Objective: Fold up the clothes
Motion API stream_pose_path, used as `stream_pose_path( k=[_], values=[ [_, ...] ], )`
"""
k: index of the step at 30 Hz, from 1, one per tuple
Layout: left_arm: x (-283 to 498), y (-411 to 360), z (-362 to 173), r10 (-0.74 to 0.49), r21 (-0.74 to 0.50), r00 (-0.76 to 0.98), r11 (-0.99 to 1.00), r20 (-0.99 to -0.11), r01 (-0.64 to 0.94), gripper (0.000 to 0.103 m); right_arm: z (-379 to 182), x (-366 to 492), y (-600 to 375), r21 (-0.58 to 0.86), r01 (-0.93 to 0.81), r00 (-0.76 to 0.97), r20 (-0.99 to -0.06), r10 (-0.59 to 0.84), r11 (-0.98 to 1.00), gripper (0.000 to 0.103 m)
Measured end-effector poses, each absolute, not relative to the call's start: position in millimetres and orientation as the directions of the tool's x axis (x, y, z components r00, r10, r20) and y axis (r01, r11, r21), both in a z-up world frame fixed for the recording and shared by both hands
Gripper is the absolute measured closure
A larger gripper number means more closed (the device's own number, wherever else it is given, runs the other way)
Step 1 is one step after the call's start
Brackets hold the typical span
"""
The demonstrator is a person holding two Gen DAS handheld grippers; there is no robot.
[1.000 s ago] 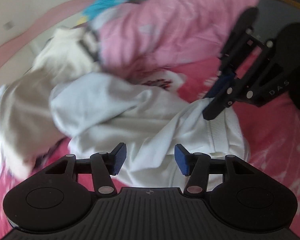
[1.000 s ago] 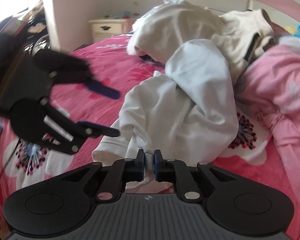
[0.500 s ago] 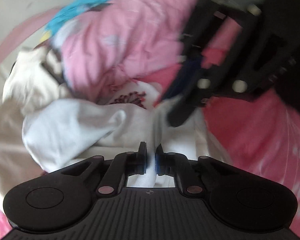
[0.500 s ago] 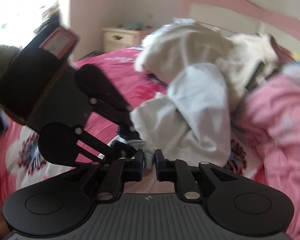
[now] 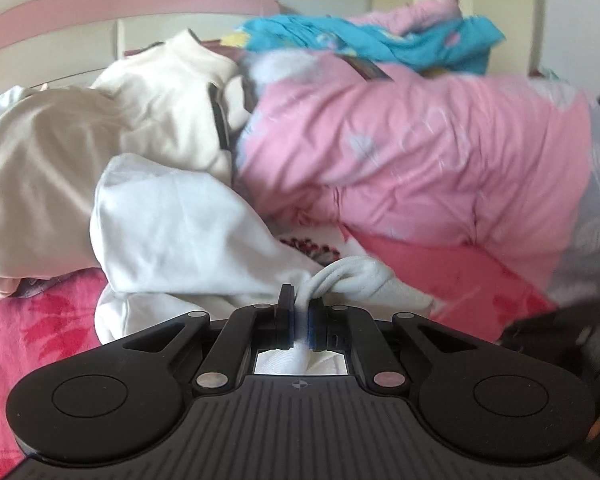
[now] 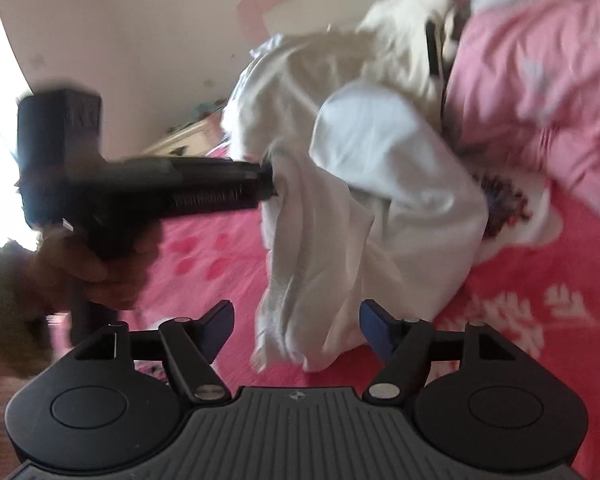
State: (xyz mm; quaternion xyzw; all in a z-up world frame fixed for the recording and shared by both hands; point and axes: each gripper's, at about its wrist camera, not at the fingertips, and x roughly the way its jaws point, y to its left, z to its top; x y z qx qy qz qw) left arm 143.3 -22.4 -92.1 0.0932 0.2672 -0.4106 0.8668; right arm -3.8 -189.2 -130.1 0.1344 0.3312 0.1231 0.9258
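No text, label, brand or number can be read in either view. The side of the left tongs point(image 6: 270, 184) carries a ribbed marking (blurred past reading) in the right wrist view.

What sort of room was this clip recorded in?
Most likely a bedroom. The clothes lie on a bed with a pink floral sheet and a pink headboard against the wall. A pink quilt is heaped beside the clothes, and a small cream cabinet, blurred, stands by the bed.

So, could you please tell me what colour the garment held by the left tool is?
White, clearest in the left wrist view.
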Motion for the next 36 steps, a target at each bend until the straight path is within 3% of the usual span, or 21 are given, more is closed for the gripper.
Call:
stream_pose_path(
  k=[5,6,8,10,11,15,21,28,36],
  values=[
    [147.3,-9.1,-79.1,-0.679,-0.16,0.562,0.693,-0.473,0.703,0.099,-158.4,29.3,-176.4,0.304,0.005,0.757,-0.623,0.195,0.953,0.031],
    [147.3,-6.1,-76.7,-0.681,-0.179,0.572,0.7,-0.458,0.691,0.099,-164.3,35.9,-178.3,0.306,0.034,0.743,-0.644,0.18,0.952,0.037],
    [147.4,-0.2,-71.7,-0.684,-0.215,0.592,0.713,-0.427,0.668,0.099,-168.6,40.4,-187.8,0.322,0.076,0.731,-0.661,0.167,0.944,0.077],
    [147.4,5.8,-66.8,-0.684,-0.253,0.612,0.722,-0.397,0.644,0.099,-162.7,38.4,-200.6,0.33,0.1,0.747,-0.648,0.148,0.939,0.092],
    [147.5,8.8,-64.3,-0.684,-0.271,0.622,0.726,-0.382,0.632,0.099,-155.0,35.8,-205.7,0.31,0.099,0.766,-0.63,0.126,0.946,0.094],
    [143.6,24.4,-46.2,-0.674,-0.331,0.666,0.738,-0.318,0.588,0.099,-102.3,21.7,-228.5,0.205,0.07,0.856,-0.515,0.047,0.976,0.095],
    [110.4,40.4,13.7,-0.686,-0.332,0.712,0.714,-0.152,0.617,0.099,0.2,-10.4,-235.2,-0.028,-0.002,0.975,-0.224,-0.004,1.0,0.096],
    [59.5,63.6,121.9,-0.666,-0.321,0.743,0.69,0.071,0.649,0.099,124.6,-55.1,-228.1,-0.216,-0.112,0.99,0.058,0.128,0.97,0.097],
    [7.5,85.8,221.3,-0.642,-0.314,0.741,0.675,0.196,0.668,0.099,239.7,-94.9,-233.0,-0.287,-0.251,0.915,0.242,0.324,0.924,0.098]
  ],
)
